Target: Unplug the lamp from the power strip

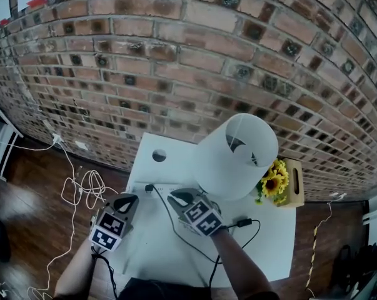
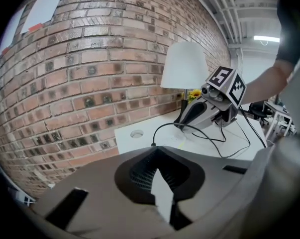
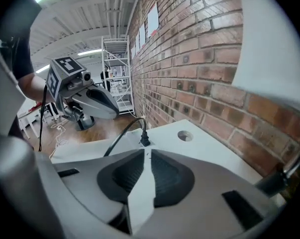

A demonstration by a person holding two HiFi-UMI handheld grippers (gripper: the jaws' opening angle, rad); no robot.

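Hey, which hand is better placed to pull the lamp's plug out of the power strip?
Right, probably: the right gripper has its jaws slightly apart, the black plug straight ahead of them. The left gripper is near too, but its jaws look shut.

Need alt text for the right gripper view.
The right gripper, jaws slightly apart and empty, points at a black plug standing upright on a white table, its cord arcing left. The left gripper hovers at left; a brick wall and white lampshade fill the right.
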